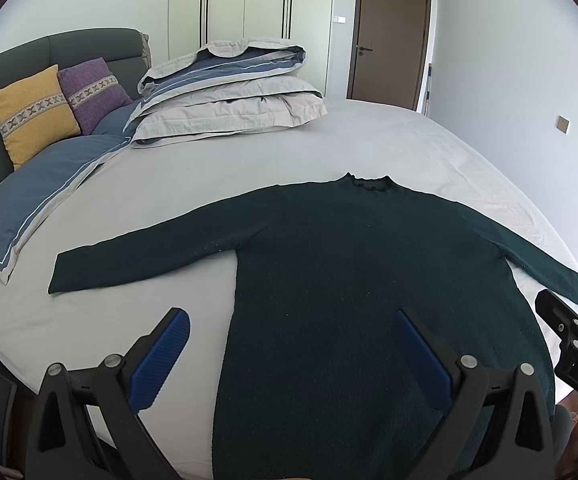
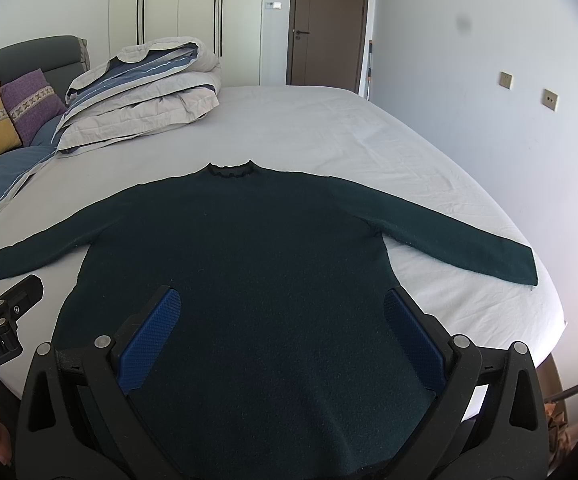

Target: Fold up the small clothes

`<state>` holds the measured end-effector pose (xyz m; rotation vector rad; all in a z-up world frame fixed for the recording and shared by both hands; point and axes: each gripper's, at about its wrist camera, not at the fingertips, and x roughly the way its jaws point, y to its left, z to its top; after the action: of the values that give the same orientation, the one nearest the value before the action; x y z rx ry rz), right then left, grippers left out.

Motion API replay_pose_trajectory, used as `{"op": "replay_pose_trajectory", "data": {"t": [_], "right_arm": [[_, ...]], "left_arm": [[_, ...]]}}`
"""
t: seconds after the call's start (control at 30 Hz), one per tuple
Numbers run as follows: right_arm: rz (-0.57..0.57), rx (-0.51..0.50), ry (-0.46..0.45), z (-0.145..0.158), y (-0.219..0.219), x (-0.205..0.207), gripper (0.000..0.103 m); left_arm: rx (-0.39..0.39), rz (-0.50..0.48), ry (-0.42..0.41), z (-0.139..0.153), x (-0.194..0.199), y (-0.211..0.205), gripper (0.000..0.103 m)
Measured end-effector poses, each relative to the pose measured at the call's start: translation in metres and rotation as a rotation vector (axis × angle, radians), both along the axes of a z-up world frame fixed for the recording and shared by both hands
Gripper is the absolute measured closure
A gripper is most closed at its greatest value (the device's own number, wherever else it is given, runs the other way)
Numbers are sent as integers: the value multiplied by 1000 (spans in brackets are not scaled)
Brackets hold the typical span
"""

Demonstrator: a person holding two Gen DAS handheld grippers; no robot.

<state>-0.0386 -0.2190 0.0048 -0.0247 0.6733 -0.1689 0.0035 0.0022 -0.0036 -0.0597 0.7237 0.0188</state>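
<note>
A dark green long-sleeved sweater [image 1: 349, 264] lies flat on the bed, collar away from me, both sleeves spread out; it also shows in the right wrist view [image 2: 249, 248]. My left gripper [image 1: 293, 324] is open and empty, held above the sweater's lower left part, one blue pad over the sheet and one over the fabric. My right gripper [image 2: 281, 304] is open and empty above the sweater's lower body. Each gripper shows at the edge of the other's view: the right gripper [image 1: 569, 312] and the left gripper [image 2: 5, 292].
The bed sheet [image 1: 177, 176] is pale grey. A folded duvet [image 1: 229, 92] lies at the back left. A yellow cushion [image 1: 33, 112] and a purple cushion [image 1: 93, 92] lean on the grey headboard. The bed's right edge [image 2: 529, 240] is near the wall.
</note>
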Motion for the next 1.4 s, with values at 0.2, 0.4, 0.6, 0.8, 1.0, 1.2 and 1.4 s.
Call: {"op": "replay_pose_trajectory", "data": {"t": [0.2, 0.4, 0.6, 0.8, 1.0, 1.2, 1.4], "right_arm": [[-1, 1, 1, 0, 0, 0, 0], [0, 1, 2, 0, 0, 0, 0], [-1, 1, 2, 0, 0, 0, 0], [-1, 2, 3, -1, 0, -1, 0], [-1, 2, 5, -1, 0, 0, 0], [-2, 3, 9, -13, -2, 1, 0], [-3, 3, 10, -14, -2, 1, 0]], "left_arm": [[1, 0, 1, 1, 0, 0, 0], [1, -1, 2, 1, -3, 1, 0], [2, -3, 3, 1, -3, 1, 0], [3, -1, 2, 0, -3, 1, 0], [3, -2, 3, -6, -6, 1, 0], [5, 0, 3, -8, -9, 2, 0], [6, 0, 4, -9, -10, 3, 0]]}}
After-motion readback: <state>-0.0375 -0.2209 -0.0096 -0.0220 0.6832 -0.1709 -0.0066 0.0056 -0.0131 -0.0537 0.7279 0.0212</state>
